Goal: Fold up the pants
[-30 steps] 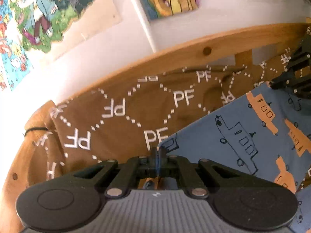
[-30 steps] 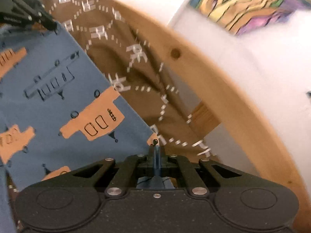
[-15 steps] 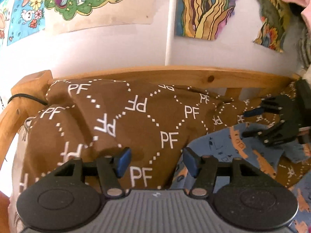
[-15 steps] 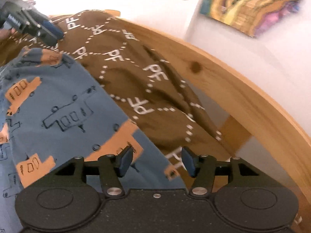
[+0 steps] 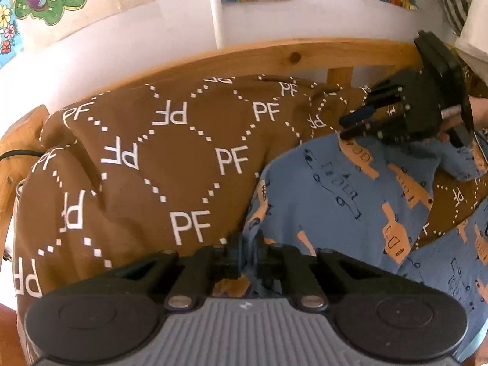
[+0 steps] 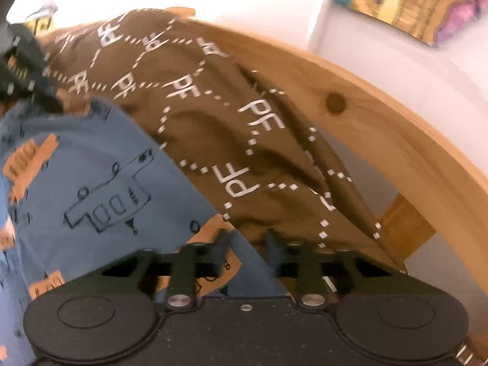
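Blue pants [image 5: 335, 201] with orange and outlined vehicle prints lie spread on a brown bedcover. In the left wrist view my left gripper [image 5: 247, 250] is shut on the near left edge of the pants, and cloth bunches between its fingers. In the right wrist view my right gripper [image 6: 247, 244] stands at the right edge of the pants [image 6: 91, 167]. Its jaws are closing, a gap still shows, and the blue cloth runs between them. The right gripper [image 5: 350, 125] also shows at the far corner of the pants in the left wrist view. The left gripper [image 6: 45, 97] appears blurred at the upper left.
The brown bedcover [image 5: 183, 158] with white "PF" letters is rumpled against a curved wooden bed rail [image 5: 274, 58]. Behind the rail is a white wall with colourful drawings and a white pipe [image 5: 215, 6]. A black cable [image 5: 18, 152] hangs at the left bedpost.
Both grippers were shut on cloth, opened half a second ago, and have come together again at the pants' edge. The left has shut on it; the right is narrower but still apart.
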### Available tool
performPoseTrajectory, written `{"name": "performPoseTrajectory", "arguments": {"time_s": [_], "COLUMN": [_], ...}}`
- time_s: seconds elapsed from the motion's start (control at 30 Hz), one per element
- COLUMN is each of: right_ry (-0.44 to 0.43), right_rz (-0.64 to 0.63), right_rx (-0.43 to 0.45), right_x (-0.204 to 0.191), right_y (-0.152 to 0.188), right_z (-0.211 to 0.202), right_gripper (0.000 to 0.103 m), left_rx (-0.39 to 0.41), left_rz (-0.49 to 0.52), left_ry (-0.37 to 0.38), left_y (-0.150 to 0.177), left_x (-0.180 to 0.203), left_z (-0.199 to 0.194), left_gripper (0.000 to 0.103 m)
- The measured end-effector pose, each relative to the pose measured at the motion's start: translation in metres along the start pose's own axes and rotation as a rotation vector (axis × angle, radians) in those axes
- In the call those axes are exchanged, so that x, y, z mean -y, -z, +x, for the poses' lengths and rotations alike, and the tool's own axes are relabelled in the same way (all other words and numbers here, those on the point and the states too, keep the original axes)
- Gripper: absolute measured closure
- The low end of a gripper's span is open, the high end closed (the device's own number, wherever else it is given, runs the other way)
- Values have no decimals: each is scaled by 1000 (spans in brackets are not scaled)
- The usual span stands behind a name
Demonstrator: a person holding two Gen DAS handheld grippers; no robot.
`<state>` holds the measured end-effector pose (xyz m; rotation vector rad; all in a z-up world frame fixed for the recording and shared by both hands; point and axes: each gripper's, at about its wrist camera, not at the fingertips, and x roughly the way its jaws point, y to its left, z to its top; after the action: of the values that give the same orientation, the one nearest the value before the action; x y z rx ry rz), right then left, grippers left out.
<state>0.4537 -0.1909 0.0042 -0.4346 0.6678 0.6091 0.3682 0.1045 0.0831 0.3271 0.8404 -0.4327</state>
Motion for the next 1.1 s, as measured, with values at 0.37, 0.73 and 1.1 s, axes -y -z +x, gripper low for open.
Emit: {"name": "performPoseTrajectory", "arguments": {"time_s": [0.37,0.73,1.1], "right_ry": [-10,-20,85], "right_rz": [1,-102,-233], "right_rx": [37,-20,121], "right_x": [-3,-17,-82], "right_y": [1,5,28], "right_z": [-16,1,-92], "right_gripper": [55,102,103], "left_rx": [22,40,233], "left_rz": [-4,23,15], "left_ry": [-123,-193,-158], "left_y": [-1,1,29], "left_x": [5,15,17], "left_z": [-14,-10,-56], "left_gripper": [100,100,100]}}
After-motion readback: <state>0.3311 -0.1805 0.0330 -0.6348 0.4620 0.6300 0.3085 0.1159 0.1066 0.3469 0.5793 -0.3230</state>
